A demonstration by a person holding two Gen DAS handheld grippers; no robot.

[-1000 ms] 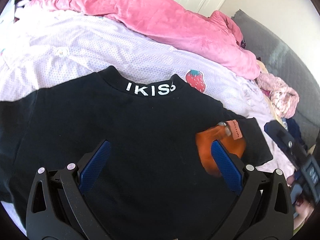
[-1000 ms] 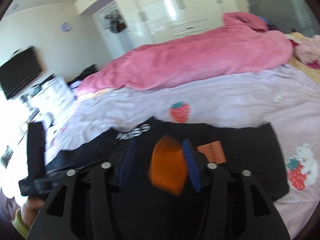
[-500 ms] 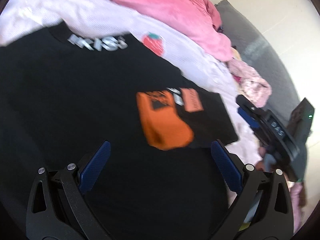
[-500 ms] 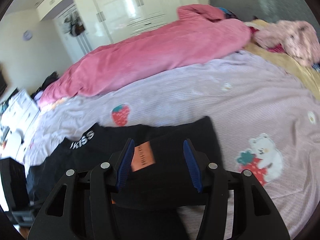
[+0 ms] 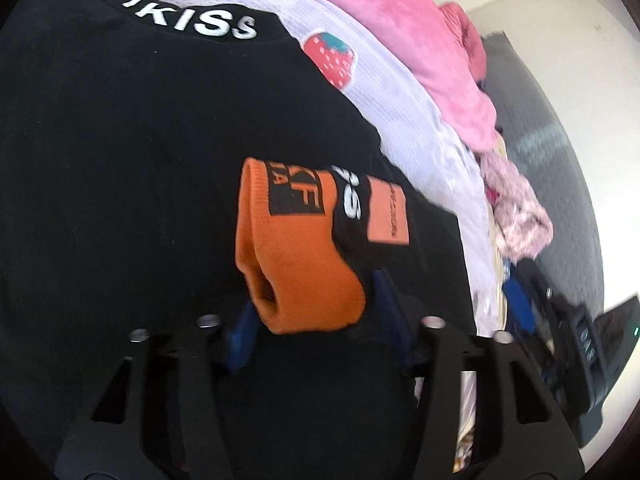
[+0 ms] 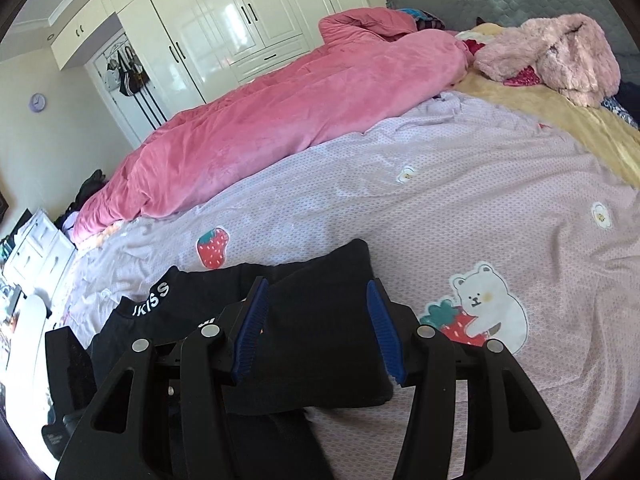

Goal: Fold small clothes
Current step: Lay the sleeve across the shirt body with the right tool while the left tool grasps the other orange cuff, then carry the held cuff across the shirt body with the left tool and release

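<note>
A black sweatshirt (image 5: 120, 140) with "IKISS" on its collar lies flat on the lilac bedsheet (image 6: 460, 208). Its right sleeve is folded inward over the chest, ending in an orange cuff (image 5: 296, 256). My left gripper (image 5: 316, 316) straddles the orange cuff, its blue pads close on either side; the pads are partly hidden behind the cuff. My right gripper (image 6: 320, 328) is open over the folded black sleeve (image 6: 320, 320) at the garment's right edge, holding nothing.
A pink duvet (image 6: 280, 120) is bunched along the far side of the bed. A fluffy pink garment (image 6: 560, 52) lies on a yellow blanket (image 6: 560, 116) at the far right. White wardrobes (image 6: 224, 32) stand behind. The right gripper's body (image 5: 568, 344) shows in the left wrist view.
My left gripper moved right and forward onto the orange cuff and narrowed around it. My right gripper let the cuff go, opened and drew back to the right over the sleeve.
</note>
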